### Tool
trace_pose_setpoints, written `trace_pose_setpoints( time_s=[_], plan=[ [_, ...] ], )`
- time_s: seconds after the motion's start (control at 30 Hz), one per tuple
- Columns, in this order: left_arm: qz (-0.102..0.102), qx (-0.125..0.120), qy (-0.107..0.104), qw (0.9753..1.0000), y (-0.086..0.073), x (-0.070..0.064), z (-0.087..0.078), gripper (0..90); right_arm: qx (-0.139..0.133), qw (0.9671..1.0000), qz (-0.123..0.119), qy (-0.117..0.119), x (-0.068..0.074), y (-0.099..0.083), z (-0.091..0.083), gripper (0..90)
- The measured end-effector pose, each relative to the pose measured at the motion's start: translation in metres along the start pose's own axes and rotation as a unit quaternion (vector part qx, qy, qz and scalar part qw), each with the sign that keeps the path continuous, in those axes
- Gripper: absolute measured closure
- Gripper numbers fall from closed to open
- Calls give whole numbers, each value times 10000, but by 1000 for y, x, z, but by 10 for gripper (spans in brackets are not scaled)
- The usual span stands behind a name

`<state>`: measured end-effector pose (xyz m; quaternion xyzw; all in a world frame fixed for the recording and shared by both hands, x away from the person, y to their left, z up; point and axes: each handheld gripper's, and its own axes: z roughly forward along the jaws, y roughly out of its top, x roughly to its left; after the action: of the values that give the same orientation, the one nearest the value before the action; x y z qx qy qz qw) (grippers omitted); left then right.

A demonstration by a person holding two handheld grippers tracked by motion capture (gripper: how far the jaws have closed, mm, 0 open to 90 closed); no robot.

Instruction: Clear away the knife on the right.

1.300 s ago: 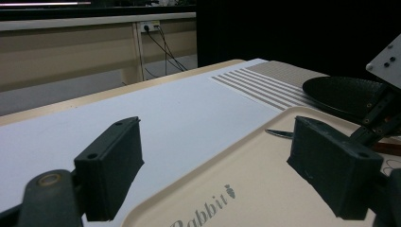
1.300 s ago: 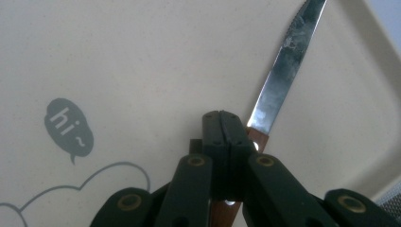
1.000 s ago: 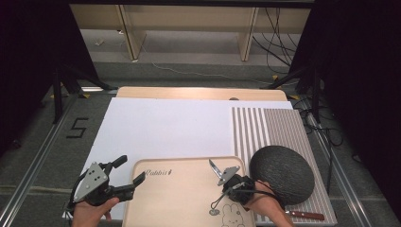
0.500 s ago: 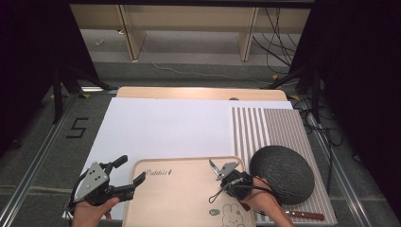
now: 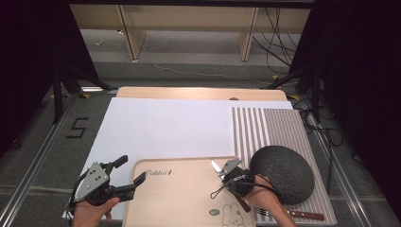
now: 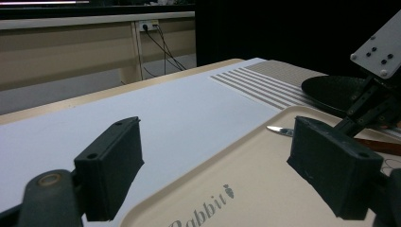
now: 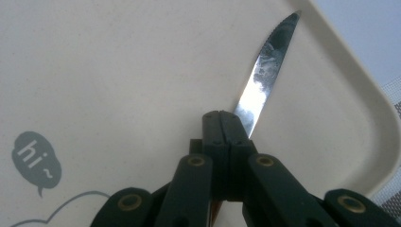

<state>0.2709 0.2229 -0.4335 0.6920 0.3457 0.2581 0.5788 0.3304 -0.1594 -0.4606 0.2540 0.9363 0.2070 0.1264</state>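
In the right gripper view, the black jaws of the right gripper cover the lower part of the shiny steel knife blade. The beige plastic tray with the rabbit drawing is cut off by the high view's bottom edge.

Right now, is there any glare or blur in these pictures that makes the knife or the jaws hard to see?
Right gripper view: the steel knife blade catches bright mottled glare over the beige plastic tray, and the shut jaws near the lens look soft. Left gripper view: the open jaws are dark and slightly blurred, while the knife tip shines. High view: even light on the table, dark surroundings.
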Motion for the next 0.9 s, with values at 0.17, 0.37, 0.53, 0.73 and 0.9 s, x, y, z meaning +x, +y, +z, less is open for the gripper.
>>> trace_pose_setpoints(
  time_s=[0.17, 0.37, 0.53, 0.73, 0.9],
  plan=[
    [1, -17, 5, 10000, 0, 0, -1, 173, 27, 10000, 27, -28, -3, -3, -1, 900],
    [5, -23, 3, 10000, 0, 0, -1, 173, 237, 9996, 163, -81, -4, -12, -4, 900],
    [14, -21, 8, 10000, 0, 0, -1, 173, 264, 9994, 235, -6, -5, -18, -9, 900],
    [12, -21, 3, 10000, 0, 0, -1, 173, 278, 9993, 247, -11, -4, -21, -11, 900],
    [14, -26, 3, 10000, 0, 0, -1, 173, 244, 9992, 316, -15, -4, -20, -13, 900]
  ],
)
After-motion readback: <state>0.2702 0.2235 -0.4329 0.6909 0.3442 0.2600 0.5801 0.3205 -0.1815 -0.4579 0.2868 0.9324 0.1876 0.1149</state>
